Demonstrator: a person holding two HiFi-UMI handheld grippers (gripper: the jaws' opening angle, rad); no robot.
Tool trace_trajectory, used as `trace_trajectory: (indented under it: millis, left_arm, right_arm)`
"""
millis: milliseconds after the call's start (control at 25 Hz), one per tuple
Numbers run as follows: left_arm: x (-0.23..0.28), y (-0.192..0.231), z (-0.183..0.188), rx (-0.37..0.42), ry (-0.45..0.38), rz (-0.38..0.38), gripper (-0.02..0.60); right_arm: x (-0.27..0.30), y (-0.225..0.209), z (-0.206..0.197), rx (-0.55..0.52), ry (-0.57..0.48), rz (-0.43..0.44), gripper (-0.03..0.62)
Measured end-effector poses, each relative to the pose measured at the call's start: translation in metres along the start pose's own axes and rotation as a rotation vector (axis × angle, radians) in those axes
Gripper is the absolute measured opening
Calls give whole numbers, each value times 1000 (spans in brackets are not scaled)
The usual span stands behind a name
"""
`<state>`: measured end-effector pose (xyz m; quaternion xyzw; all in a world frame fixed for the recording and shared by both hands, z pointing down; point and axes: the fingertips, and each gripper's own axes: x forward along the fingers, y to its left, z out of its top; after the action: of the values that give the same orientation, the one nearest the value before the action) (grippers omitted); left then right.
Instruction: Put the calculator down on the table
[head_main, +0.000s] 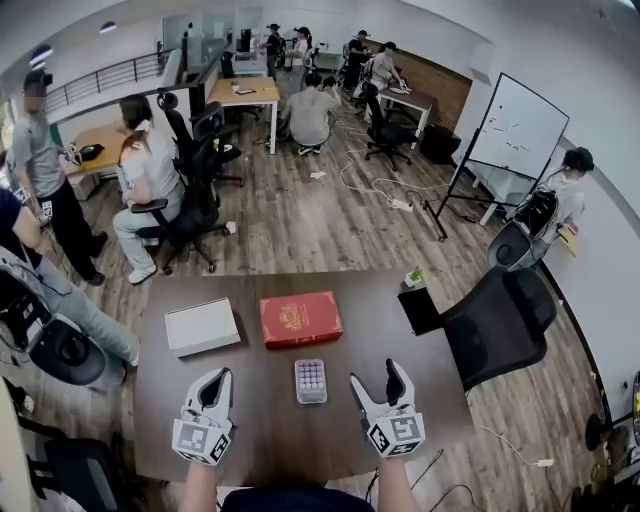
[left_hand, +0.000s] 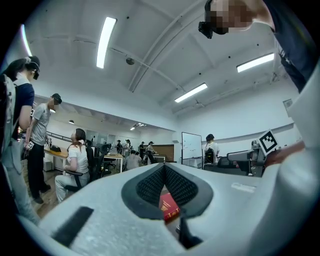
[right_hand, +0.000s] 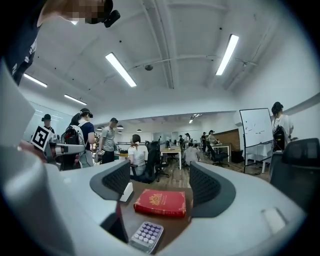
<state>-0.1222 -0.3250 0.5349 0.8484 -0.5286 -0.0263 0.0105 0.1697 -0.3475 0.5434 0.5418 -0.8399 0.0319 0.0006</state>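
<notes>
The calculator (head_main: 310, 381), small and grey with pale purple keys, lies flat on the brown table (head_main: 260, 430), between my two grippers and near the front edge. My right gripper (head_main: 378, 383) hovers just right of it, open, with nothing between its fingers. The right gripper view shows the calculator (right_hand: 146, 236) low between the open jaws of the right gripper (right_hand: 160, 181) and apart from them. My left gripper (head_main: 214, 386) is to the calculator's left. In its own view the left gripper (left_hand: 164, 167) has its pads meeting at the tips, shut on nothing.
A red book (head_main: 301, 319) lies behind the calculator, a white box (head_main: 202, 326) to its left. A black office chair (head_main: 500, 325) and a small stand with a plant (head_main: 418, 300) sit off the table's right side. People sit and stand at the left; a whiteboard (head_main: 518, 128) is far right.
</notes>
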Motion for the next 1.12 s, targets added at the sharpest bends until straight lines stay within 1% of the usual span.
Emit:
trace_trajectory:
  millis: [120, 280, 320, 360, 480, 800, 960, 1120]
  left_arm:
    - [1, -2, -2, -7, 6, -2, -5]
    - [2, -5, 0, -1, 6, -13, -5]
    - [2, -5, 0, -4, 5, -14, -5]
    - [2, -5, 0, -7, 4, -14, -5]
    - [1, -7, 0, -10, 2, -14, -5]
    - [-5, -4, 2, -13, -1, -6, -5]
    - [-7, -6, 2, 5, 8, -7, -5]
    - [-7, -6, 2, -3, 10, -8, -5]
  right_arm:
    - [-3, -5, 6, 1, -16, -25, 351]
    - [-7, -9, 13, -42, -33, -85, 219]
    - [-8, -10, 14, -53, -34, -99, 199]
    - [-10, -12, 15, -54, -39, -114, 166]
    - [-15, -19, 17, -29, -63, -143, 18]
    - [-19, -17, 18, -18, -70, -150, 12]
    - [-19, -19, 15, -33, -44, -164, 11]
    - [-18, -18, 14, -37, -31, -157, 11]
